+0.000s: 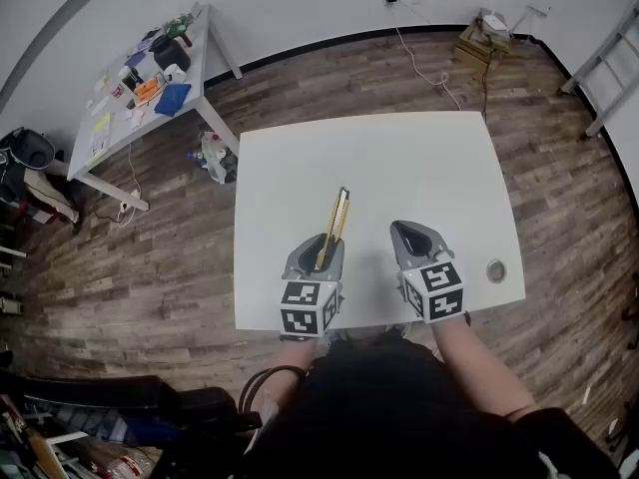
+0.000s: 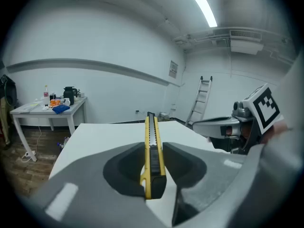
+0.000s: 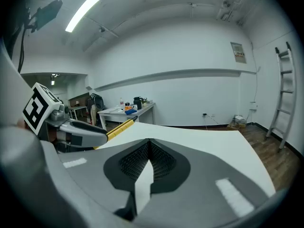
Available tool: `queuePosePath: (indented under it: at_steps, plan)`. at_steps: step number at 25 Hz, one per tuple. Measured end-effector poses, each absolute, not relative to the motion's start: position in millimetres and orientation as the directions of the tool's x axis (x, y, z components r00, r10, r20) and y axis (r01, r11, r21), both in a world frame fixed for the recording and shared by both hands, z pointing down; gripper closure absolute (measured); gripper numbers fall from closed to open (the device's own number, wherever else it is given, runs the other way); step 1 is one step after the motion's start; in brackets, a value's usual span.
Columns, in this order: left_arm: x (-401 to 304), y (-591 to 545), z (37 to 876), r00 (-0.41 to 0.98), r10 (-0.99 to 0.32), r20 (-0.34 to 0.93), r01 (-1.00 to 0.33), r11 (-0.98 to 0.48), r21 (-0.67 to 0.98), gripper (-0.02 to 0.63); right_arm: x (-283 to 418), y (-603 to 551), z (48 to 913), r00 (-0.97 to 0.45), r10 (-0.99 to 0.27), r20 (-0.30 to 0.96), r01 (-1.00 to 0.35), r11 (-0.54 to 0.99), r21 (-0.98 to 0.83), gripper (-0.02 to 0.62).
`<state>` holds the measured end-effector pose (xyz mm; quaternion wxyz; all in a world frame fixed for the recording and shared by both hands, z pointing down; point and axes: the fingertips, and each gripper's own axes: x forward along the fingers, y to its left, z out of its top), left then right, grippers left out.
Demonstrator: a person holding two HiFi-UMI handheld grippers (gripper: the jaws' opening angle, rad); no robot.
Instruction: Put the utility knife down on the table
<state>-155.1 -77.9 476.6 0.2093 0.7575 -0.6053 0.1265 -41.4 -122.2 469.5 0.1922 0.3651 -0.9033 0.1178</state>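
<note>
Head view: side by side above the near edge of the smooth white table [image 1: 399, 168], forearms drawn close. Left gripper [image 1: 323, 247] clamped on the rear of a slim yellow-and-black utility knife [image 1: 338, 218], ridged slider upward, tip pointing away over the tabletop. Right gripper [image 1: 416, 236] pinched together on nothing, ribbed dark pads [image 3: 130, 163] meeting at the tips.

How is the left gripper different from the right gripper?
The left gripper is shut on the yellow utility knife, which pokes out forward; the right gripper holds nothing. The left gripper's jaws press on the knife's sides; the right gripper's jaws touch each other at the tips. Both are grey and sit over the white table, near its front edge.
</note>
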Motion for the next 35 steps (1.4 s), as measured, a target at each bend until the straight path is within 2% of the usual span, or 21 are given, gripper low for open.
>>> queuePosePath:
  at_steps: [22, 29, 35]
  plan:
    - [-136.9, -97.0, 478.0, 0.289, -0.84, 0.459, -0.957, -0.243, 0.158, 0.48, -23.6, -121.0, 462.6, -0.649, -0.626, 0.432, -0.721, 0.688, -0.086, 0.569]
    - [-69.2, -154.8, 529.1, 0.362, -0.775, 0.518, -0.931, -0.322, 0.17, 0.48, 35.3, -119.9, 484.6, -0.601, -0.64, 0.48, -0.759, 0.645, -0.089, 0.569]
    - [-11.1, -177.5, 590.4, 0.384, -0.676, 0.629, -0.912, -0.386, 0.141, 0.482, 78.5, -118.6, 505.8, -0.569, -0.634, 0.524, -0.781, 0.616, -0.104, 0.569]
